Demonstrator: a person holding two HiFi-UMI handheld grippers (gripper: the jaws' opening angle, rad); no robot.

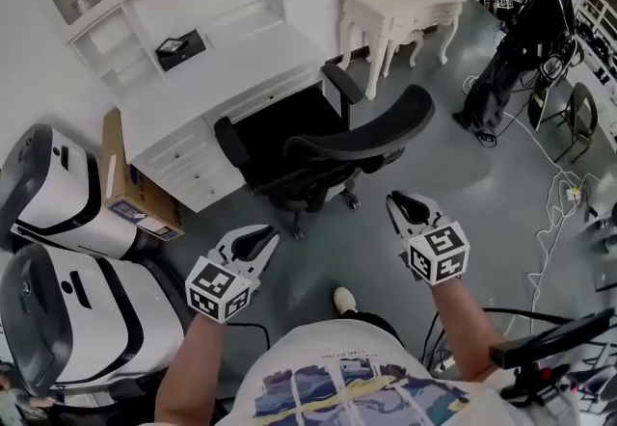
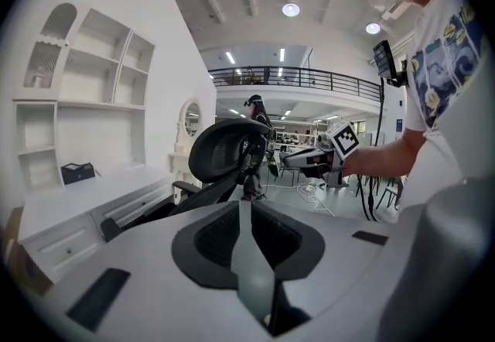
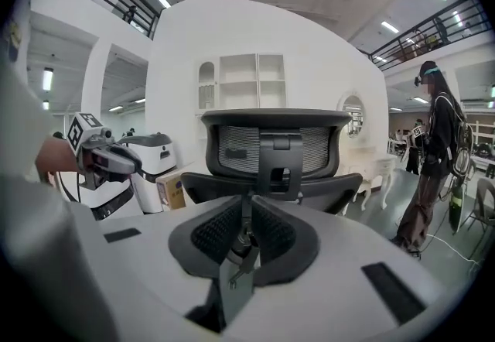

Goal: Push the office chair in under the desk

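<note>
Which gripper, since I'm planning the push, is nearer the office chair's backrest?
Right. The right gripper sits just behind the backrest, facing it squarely; the left gripper is farther back, off to the left.

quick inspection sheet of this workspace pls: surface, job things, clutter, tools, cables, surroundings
surface: glossy grey floor
job's things: black office chair in front of the white desk, backrest toward the person, not fully pushed in
clutter: cardboard box and two white machines left of the desk; small black box on the desktop
tools: left tool and right tool both shut, empty, short of the backrest
cables: white cables loose on the floor at right
surroundings: white dressing table; standing person beyond it
</note>
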